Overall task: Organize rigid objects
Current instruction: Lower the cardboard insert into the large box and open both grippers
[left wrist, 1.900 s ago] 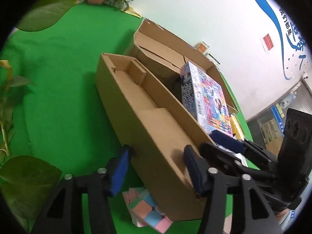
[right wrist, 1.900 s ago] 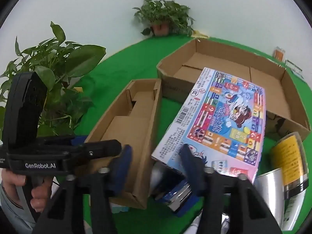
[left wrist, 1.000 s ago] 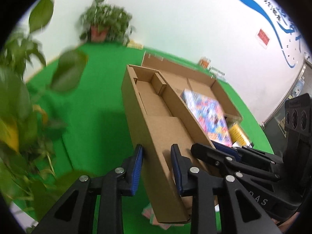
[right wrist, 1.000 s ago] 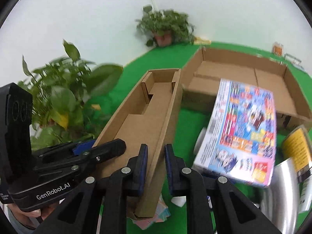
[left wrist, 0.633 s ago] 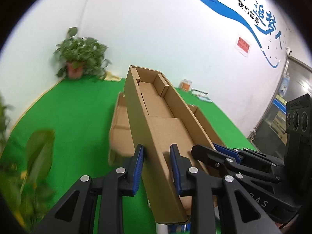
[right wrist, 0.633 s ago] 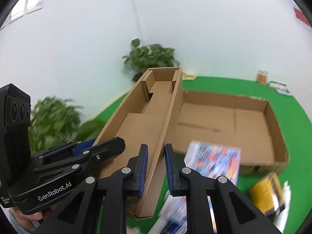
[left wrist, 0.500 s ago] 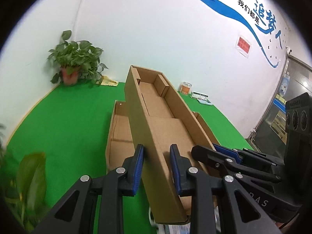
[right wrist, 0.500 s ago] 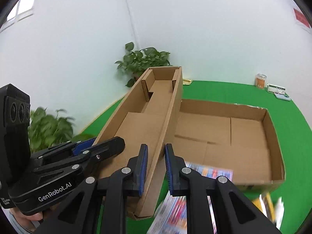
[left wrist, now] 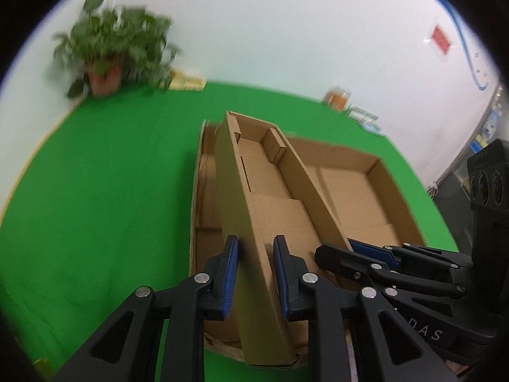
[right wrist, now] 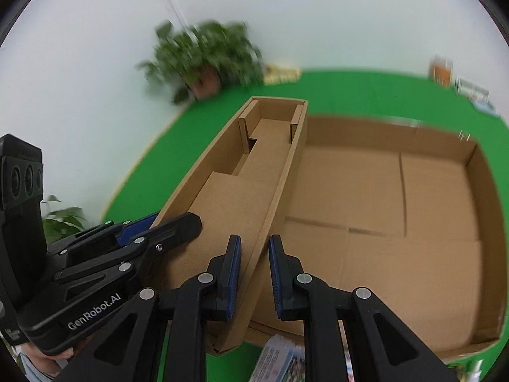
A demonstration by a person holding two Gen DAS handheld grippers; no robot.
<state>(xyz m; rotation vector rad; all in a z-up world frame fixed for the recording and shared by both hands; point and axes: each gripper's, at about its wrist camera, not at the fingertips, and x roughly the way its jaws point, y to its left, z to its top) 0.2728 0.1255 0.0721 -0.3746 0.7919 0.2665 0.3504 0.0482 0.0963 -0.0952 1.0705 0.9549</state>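
A long narrow cardboard tray (left wrist: 270, 200) (right wrist: 248, 184) is held between both grippers, over the left part of a large open cardboard box (left wrist: 359, 187) (right wrist: 397, 210). My left gripper (left wrist: 254, 273) is shut on the tray's left wall. My right gripper (right wrist: 253, 273) is shut on the tray's right wall. Each gripper also shows in the other's view, the right one (left wrist: 381, 264) and the left one (right wrist: 143, 238). The tray and the big box are both empty. A colourful game box (right wrist: 280, 363) peeks out below the big box's near edge.
Green cloth (left wrist: 111, 191) covers the table. A potted plant (left wrist: 111, 54) (right wrist: 206, 60) stands at the far wall. Small items (left wrist: 340, 95) sit at the far right edge. Plant leaves (right wrist: 63, 219) are at the left.
Both grippers have carried the tray up from the cloth, forward and now down over the large box. The game box and cans have dropped out of sight below.
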